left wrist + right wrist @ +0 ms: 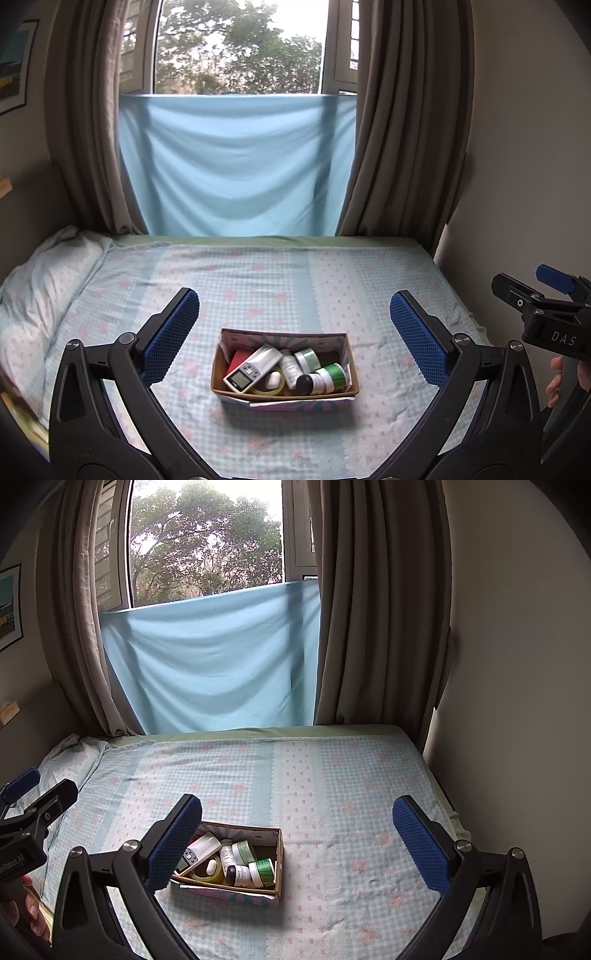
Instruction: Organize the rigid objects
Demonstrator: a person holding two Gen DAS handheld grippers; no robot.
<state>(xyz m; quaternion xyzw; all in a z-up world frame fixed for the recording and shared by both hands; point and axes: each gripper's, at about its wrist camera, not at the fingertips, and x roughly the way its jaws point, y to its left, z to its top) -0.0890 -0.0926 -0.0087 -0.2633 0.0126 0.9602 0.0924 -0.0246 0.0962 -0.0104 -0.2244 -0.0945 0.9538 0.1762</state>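
While both grippers, left gripper [293,341] and right gripper [297,843], are hanging with jaws released, the full brown cardboard box [284,397] is sitting mid-bed on the soft checked bed sheet [351,794], so pulling one jar could be tipping it.

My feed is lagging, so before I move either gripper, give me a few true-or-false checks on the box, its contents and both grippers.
1. The open cardboard box sits on the checked blue bedsheet. True.
2. The left gripper is shut on a bottle. False: its jaws stand wide open and hold nothing.
3. The white jar with a green lid lies inside the box. True.
4. The white digital device with a small screen lies on the sheet outside the box. False: it lies inside the box, toward its left side.
5. The right gripper is open and empty. True.
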